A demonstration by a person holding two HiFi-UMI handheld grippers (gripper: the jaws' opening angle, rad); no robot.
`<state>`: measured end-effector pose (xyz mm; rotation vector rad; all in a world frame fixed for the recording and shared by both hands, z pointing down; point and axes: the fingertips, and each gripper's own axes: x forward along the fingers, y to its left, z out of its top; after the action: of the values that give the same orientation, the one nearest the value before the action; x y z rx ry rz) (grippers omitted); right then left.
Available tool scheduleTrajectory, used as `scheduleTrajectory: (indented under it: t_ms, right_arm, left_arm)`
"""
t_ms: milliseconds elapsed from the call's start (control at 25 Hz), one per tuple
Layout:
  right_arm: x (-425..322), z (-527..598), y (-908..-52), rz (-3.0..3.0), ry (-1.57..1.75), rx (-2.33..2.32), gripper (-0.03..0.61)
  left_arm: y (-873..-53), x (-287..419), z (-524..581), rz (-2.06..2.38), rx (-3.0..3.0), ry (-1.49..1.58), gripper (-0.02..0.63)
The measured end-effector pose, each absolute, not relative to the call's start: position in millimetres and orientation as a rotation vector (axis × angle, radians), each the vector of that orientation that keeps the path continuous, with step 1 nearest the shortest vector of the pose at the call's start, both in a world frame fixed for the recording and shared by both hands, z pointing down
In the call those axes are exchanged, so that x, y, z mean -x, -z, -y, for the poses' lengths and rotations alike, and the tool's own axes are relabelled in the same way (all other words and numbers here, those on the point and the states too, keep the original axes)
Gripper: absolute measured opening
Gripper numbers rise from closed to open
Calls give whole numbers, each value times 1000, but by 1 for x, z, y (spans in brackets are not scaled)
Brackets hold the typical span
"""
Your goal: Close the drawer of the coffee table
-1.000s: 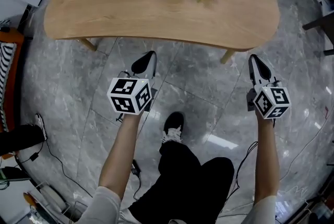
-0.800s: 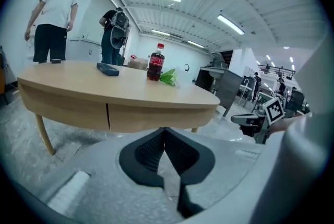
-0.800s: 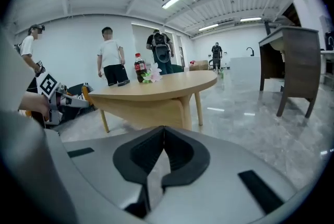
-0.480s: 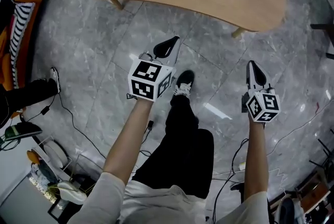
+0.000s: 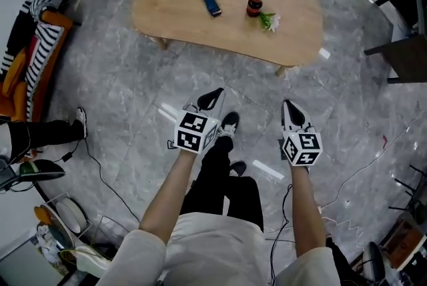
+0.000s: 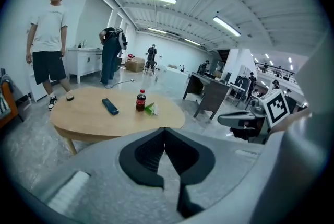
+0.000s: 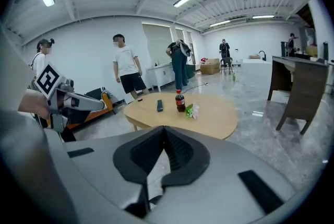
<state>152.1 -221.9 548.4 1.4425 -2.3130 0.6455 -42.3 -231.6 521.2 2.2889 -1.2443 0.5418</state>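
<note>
The wooden kidney-shaped coffee table stands on the grey marble floor, well ahead of me; I see no open drawer on it in any view. On its top lie a blue flat box, a cola bottle and a small flower sprig. My left gripper and right gripper hang in the air over the floor, side by side, short of the table. Both are shut and hold nothing. The table lies beyond the closed left gripper and, as table, beyond the right gripper.
A person stands past the table's far left end, others farther back. An orange striped seat and someone's legs are at the left. A dark desk stands at the right. Cables trail over the floor.
Both grippers and my view have risen away from the floor. The table now looks smaller and farther off, fully in sight. Both grippers stay shut.
</note>
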Motion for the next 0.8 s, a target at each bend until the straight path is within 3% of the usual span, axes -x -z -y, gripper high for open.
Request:
scheduleTrajectory:
  t_ms: [240,800]
  right_arm:
    - [-144,177,-480,2261,-522,-1388,17]
    - [-111,74,-379,2350,-711,-1592,17]
  left_arm:
    - [-459,39,183,1227,-2292,-562,8]
    - [-358,16,64,1177,-2356,-489,8]
